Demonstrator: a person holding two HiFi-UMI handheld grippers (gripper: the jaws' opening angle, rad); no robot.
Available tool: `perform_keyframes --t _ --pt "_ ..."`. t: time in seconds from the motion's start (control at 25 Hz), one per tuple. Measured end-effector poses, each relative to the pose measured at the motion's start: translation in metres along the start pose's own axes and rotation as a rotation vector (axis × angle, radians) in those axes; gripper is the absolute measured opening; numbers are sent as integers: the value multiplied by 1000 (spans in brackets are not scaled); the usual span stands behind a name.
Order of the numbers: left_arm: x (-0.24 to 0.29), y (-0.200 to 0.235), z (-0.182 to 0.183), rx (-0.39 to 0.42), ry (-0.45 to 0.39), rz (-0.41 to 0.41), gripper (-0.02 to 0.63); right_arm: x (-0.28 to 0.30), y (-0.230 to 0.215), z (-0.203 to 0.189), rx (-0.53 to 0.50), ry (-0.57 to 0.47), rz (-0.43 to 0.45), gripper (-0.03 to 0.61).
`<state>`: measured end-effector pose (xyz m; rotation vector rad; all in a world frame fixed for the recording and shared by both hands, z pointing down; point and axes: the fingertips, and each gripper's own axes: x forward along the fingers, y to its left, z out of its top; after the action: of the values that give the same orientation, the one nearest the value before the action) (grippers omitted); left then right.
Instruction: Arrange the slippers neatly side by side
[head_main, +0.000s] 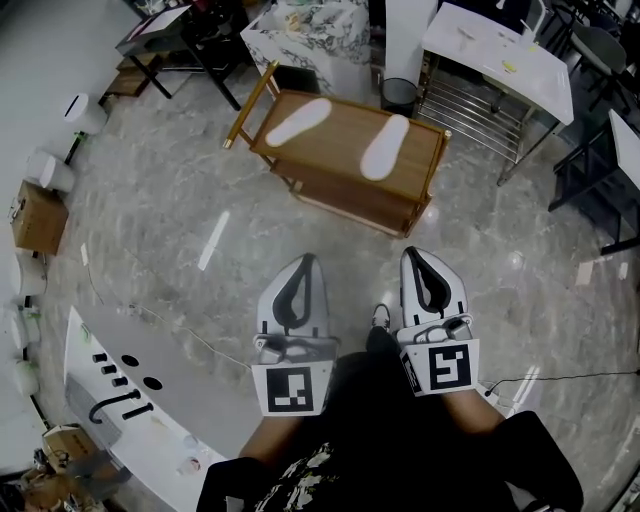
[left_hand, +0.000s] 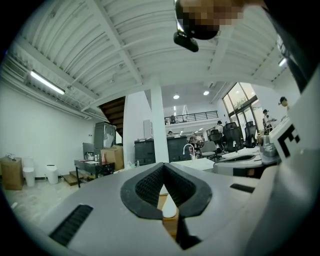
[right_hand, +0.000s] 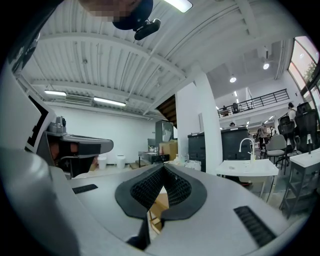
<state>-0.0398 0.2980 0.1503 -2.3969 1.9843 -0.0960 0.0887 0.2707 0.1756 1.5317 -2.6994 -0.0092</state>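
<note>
- Both grippers are level and side by side. The left gripper (head_main: 309, 259) has its jaws pressed tip to tip with nothing between them; the right gripper (head_main: 411, 253) is the same, closed and empty.
- Two white slippers lie ahead of the fingertips and well apart from them, on a wooden trolley (head_main: 335, 185). The left slipper (head_main: 298, 122) and right slipper (head_main: 385, 147) are splayed, toes angled away from each other, with bare wood between.
- Risk: the slippers look thin and flat, so a jaw opened late or set too shallow may slide off an edge or shove a slipper across the top.
- Risk: a firm push may shift the trolley itself.
- The head view alone shows the whole pair and their splay. The left gripper view gives only a white sliver under its closed tips, and the right gripper view shows only wood there.
</note>
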Motion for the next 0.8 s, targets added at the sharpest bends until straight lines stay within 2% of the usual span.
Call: perform_keyframes --t 0.16,0.52,0.8 --pt "17 8 -2 20 10 26 3 18 -13 0 4 -7 5 -3" --pt "56 13 -7 4 7 68 3 47 -50 -5 -13 -6 8 -3" --pt "67 14 -14 14 18 121 3 63 -70 -8 -11 -14 29 -3"
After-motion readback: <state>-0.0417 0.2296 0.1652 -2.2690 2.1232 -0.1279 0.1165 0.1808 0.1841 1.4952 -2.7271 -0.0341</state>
